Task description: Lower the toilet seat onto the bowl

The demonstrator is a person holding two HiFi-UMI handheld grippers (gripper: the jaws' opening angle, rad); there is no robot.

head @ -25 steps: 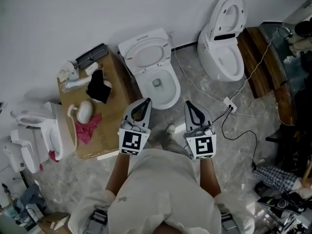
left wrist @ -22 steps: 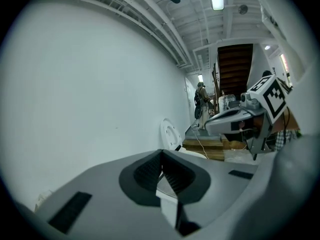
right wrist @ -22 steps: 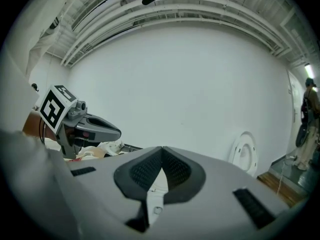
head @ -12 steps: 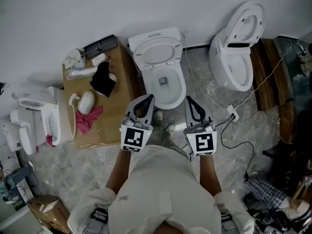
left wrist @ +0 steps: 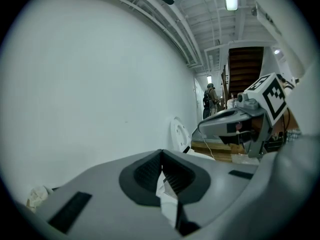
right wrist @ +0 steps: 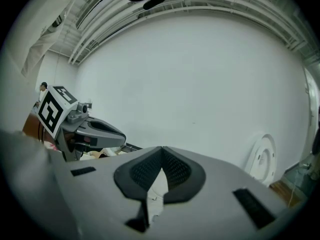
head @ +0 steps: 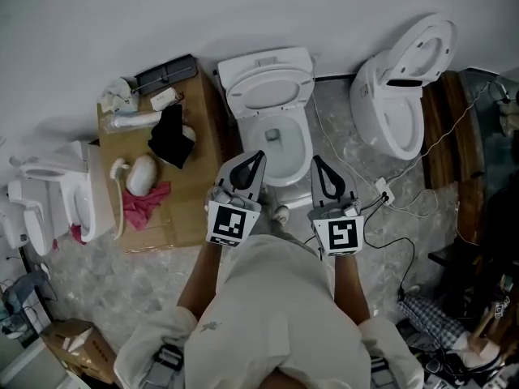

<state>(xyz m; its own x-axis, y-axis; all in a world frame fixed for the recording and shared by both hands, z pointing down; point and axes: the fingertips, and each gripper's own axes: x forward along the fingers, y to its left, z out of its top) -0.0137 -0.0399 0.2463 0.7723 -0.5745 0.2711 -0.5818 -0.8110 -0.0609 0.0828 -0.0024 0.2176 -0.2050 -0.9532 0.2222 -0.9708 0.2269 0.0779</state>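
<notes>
Left gripper [head: 257,157], right gripper [head: 318,162] nearer toilet [head: 272,96].

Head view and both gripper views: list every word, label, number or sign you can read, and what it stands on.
None readable in any view.
Cube on the left gripper: black-and-white square marker, a pattern, not text.
Cube on the right gripper: same kind of marker.
Cardboard box, head view's lower left: print, if any, too small to read.

Toilet seat [head: 237,97]: a white oval ring, lifted up and leaning back toward the wall.
Bowl [head: 303,146]: white and open, standing on the grey floor just in front of the seat, with a dark hole at the bottom.
</notes>
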